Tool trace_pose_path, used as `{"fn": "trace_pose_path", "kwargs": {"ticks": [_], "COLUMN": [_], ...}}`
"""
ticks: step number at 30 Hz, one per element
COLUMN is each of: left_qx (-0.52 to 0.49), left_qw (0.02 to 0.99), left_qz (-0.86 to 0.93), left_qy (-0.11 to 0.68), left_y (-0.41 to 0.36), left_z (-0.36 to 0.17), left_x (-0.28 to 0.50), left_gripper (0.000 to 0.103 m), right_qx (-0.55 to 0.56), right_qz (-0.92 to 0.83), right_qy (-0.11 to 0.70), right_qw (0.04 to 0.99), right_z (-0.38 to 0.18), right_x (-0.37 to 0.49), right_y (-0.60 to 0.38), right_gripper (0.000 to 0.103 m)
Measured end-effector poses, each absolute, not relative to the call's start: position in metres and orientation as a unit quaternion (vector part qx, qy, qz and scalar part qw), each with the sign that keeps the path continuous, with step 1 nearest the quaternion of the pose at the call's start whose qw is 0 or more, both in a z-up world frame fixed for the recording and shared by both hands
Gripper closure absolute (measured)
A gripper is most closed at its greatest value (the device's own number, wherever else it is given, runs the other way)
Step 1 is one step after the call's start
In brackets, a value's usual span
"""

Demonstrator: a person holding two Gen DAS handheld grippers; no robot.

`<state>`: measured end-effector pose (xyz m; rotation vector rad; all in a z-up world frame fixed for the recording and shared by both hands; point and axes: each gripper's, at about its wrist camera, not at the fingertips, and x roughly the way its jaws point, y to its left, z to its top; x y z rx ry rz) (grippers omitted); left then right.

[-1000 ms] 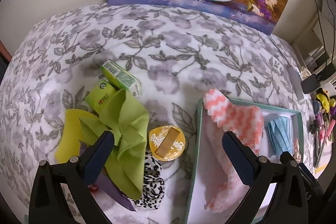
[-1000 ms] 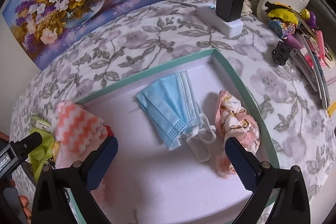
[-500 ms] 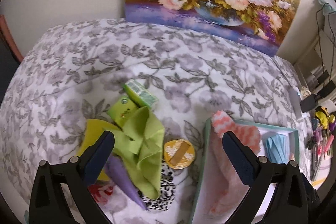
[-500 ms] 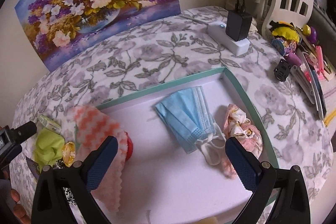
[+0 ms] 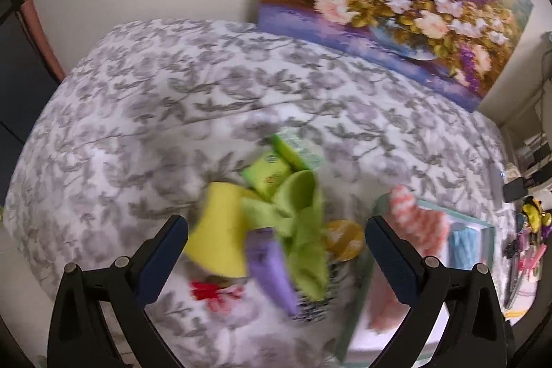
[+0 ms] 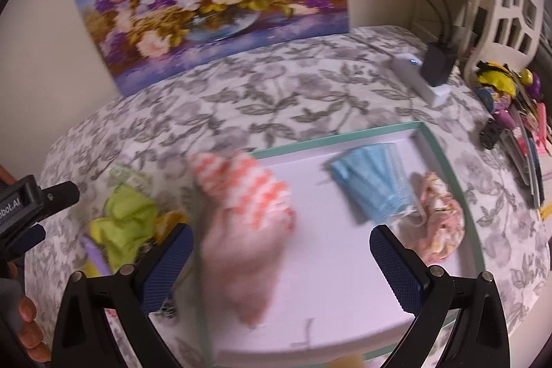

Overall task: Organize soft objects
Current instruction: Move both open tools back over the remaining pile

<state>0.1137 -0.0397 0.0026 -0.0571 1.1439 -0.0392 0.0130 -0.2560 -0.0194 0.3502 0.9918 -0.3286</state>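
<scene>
Both your grippers, left and right, gape wide, holding nothing | coral cloth drapes over the tray left rim, mask inside | green cloth waits left of tray, likely next.

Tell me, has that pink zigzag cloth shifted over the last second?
Cannot tell. The pink zigzag cloth drapes over the tray's left rim as before; both cameras pulled back, so only its place in frame changed.
</scene>
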Motion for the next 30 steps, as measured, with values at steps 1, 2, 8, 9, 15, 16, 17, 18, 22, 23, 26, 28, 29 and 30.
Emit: {"fn": "trace_pose_path", "kwargs": {"ticks": [1,2,8,9,15,16,17,18,22,23,26,28,29,30], "left_qx": [-0.020,-0.013,-0.035,-0.039,-0.074,-0.082,-0.090,-0.097,-0.124,-0.128,-0.133,-0.127,-0.121,-0.116], "left_qw": [0.839,0.839,0.838,0.839,0.843,0.842,0.840,0.837,0.830,0.828,0.827,0.835,0.838,0.839], "left_qz": [-0.007,0.006,0.031,0.033,0.040,0.040,0.039,0.038,0.029,0.027,0.029,0.028,0.027,0.026], "left_qy": [0.543,0.545,0.544,0.541,0.531,0.532,0.534,0.537,0.543,0.545,0.545,0.535,0.532,0.532], "left_y": [-0.034,-0.026,0.019,0.024,0.052,0.055,0.058,0.060,0.068,0.069,0.073,0.073,0.073,0.072], "left_z": [0.003,0.004,0.009,0.010,0.011,0.009,0.007,0.004,-0.003,-0.005,-0.007,-0.006,-0.006,-0.007], "left_x": [0.113,0.113,0.113,0.112,0.113,0.113,0.113,0.113,0.116,0.116,0.117,0.117,0.117,0.118], "left_gripper": [0.001,0.001,0.001,0.001,0.001,0.001,0.001,0.001,0.001,0.001,0.001,0.001,0.001,0.001], "right_qx": [0.165,0.163,0.154,0.153,0.129,0.127,0.125,0.123,0.106,0.104,0.099,0.095,0.091,0.089], "right_qz": [-0.149,-0.144,-0.098,-0.089,-0.050,-0.041,-0.032,-0.025,0.000,0.003,0.013,0.020,0.023,0.026], "right_qy": [0.472,0.471,0.456,0.454,0.462,0.465,0.468,0.471,0.481,0.483,0.491,0.496,0.500,0.503], "right_qw": [0.853,0.855,0.871,0.873,0.876,0.875,0.874,0.873,0.870,0.869,0.865,0.863,0.861,0.859], "right_z": [-0.017,-0.016,0.000,0.002,-0.001,-0.003,-0.006,-0.008,-0.018,-0.020,-0.027,-0.031,-0.034,-0.037], "right_x": [0.015,0.015,0.022,0.023,0.035,0.037,0.040,0.042,0.050,0.051,0.055,0.058,0.059,0.060], "right_y": [-0.249,-0.244,-0.205,-0.198,-0.160,-0.154,-0.146,-0.141,-0.119,-0.115,-0.107,-0.103,-0.101,-0.099], "right_gripper": [0.000,0.000,0.000,0.000,0.000,0.000,0.000,0.000,0.000,0.000,0.000,0.000,0.000,0.000]}}
